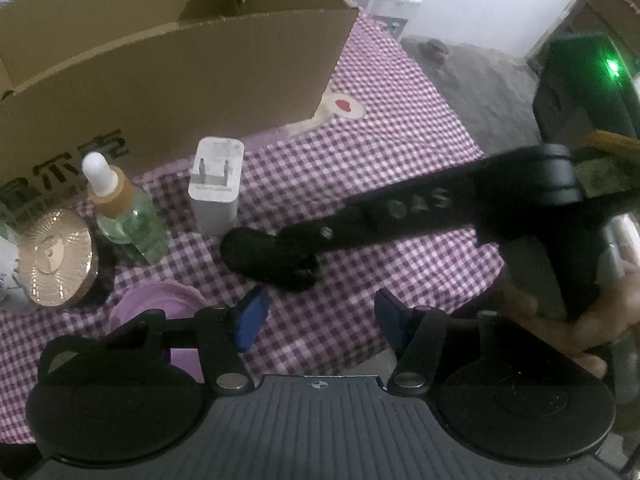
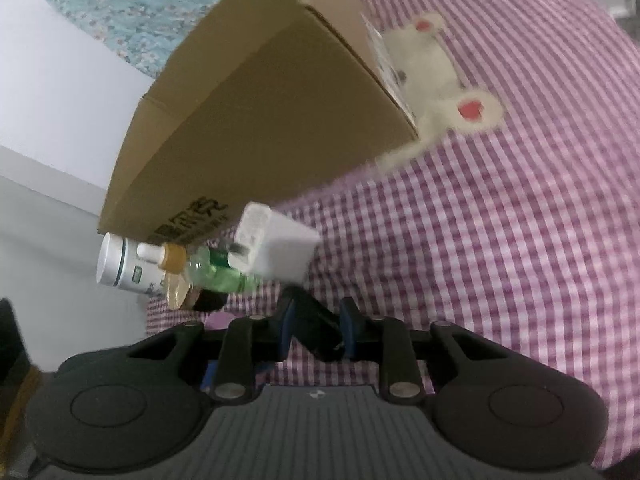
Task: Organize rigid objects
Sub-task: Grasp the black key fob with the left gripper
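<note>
A small black oblong object (image 1: 248, 252) lies on the checked cloth just in front of the white charger (image 1: 216, 184). My right gripper (image 1: 298, 258) reaches in from the right and is shut on this black object (image 2: 316, 330), which sits between its blue pads (image 2: 285, 330). In the right wrist view that gripper (image 2: 316, 326) is low in the middle. My left gripper (image 1: 320, 316) hovers just in front of the object, open, with nothing between its fingers. Behind stands an open cardboard box (image 1: 172, 68).
Left of the charger stand a dropper bottle (image 1: 120, 208), a gold round lid (image 1: 56, 258) and a purple round thing (image 1: 160, 304). A white jar (image 2: 120, 264) stands beside them. The cloth's edge drops to the floor (image 1: 480, 92) on the right. A hand (image 1: 568, 320) holds the right gripper.
</note>
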A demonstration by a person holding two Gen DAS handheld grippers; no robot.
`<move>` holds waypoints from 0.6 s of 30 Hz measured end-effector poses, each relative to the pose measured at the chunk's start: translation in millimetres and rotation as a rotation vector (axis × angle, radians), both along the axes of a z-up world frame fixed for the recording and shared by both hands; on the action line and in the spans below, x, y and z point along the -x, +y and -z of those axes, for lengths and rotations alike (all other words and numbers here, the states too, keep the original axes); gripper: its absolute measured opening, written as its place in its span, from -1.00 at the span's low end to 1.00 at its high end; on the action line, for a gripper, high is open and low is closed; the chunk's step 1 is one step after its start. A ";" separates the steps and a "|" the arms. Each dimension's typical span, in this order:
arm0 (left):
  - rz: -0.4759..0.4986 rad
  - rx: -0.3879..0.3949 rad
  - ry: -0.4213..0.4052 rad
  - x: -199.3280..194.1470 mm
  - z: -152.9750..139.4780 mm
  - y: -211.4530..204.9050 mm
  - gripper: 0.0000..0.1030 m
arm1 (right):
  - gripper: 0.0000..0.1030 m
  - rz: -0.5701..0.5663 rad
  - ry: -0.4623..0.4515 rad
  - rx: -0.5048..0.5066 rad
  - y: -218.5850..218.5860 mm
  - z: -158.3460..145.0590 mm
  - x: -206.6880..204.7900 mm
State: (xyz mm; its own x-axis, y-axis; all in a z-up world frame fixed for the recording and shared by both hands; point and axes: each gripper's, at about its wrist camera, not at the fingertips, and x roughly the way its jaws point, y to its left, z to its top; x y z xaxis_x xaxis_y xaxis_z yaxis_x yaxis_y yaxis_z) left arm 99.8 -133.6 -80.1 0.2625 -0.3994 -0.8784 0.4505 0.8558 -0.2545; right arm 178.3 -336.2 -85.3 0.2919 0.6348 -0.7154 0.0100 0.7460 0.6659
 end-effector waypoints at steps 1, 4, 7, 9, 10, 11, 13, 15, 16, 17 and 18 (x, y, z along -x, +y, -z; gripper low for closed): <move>0.000 -0.002 0.004 -0.1 0.3 0.1 0.16 | -0.49 0.006 0.021 -0.019 -3.2 3.2 3.1; 0.000 -0.006 0.012 -2.7 2.8 -1.0 0.16 | -0.49 0.017 0.056 -0.049 -11.0 7.3 8.6; -0.001 -0.012 0.026 -4.8 4.6 -1.3 0.16 | -0.49 0.033 0.046 -0.057 -14.8 7.2 8.3; -0.002 -0.017 0.043 -7.6 8.2 -2.6 0.16 | -0.49 0.043 0.032 -0.064 -16.9 5.2 5.0; -0.005 -0.020 0.051 -8.4 9.1 -2.8 0.16 | -0.49 0.046 0.028 -0.064 -17.2 5.6 1.7; -0.007 -0.021 0.056 -9.3 10.3 -2.3 0.16 | -0.49 0.046 0.025 -0.065 -16.3 6.1 -1.1; -0.015 -0.019 0.062 -10.8 12.2 -2.2 0.16 | -0.49 0.041 0.028 -0.063 -12.7 9.0 -6.6; -0.026 -0.019 0.067 -14.6 15.9 -3.6 0.16 | -0.50 0.028 0.043 -0.067 -8.1 15.0 -9.2; -0.031 -0.018 0.071 -16.0 17.3 -3.4 0.16 | -0.50 0.024 0.048 -0.081 -4.6 16.2 -12.2; -0.035 -0.015 0.071 -17.2 17.8 -3.3 0.16 | -0.50 0.017 0.059 -0.095 -3.2 18.0 -12.6; -0.037 -0.014 0.069 -17.7 17.2 -2.7 0.16 | -0.49 0.012 0.071 -0.110 -2.2 19.6 -12.6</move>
State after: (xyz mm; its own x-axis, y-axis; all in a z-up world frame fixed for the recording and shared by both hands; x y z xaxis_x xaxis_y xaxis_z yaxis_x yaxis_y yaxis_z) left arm 117.6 -136.3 -97.3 0.2158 -0.3776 -0.9005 0.4002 0.8754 -0.2712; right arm 190.9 -338.4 -105.0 0.2511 0.7075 -0.6606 0.0682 0.6679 0.7411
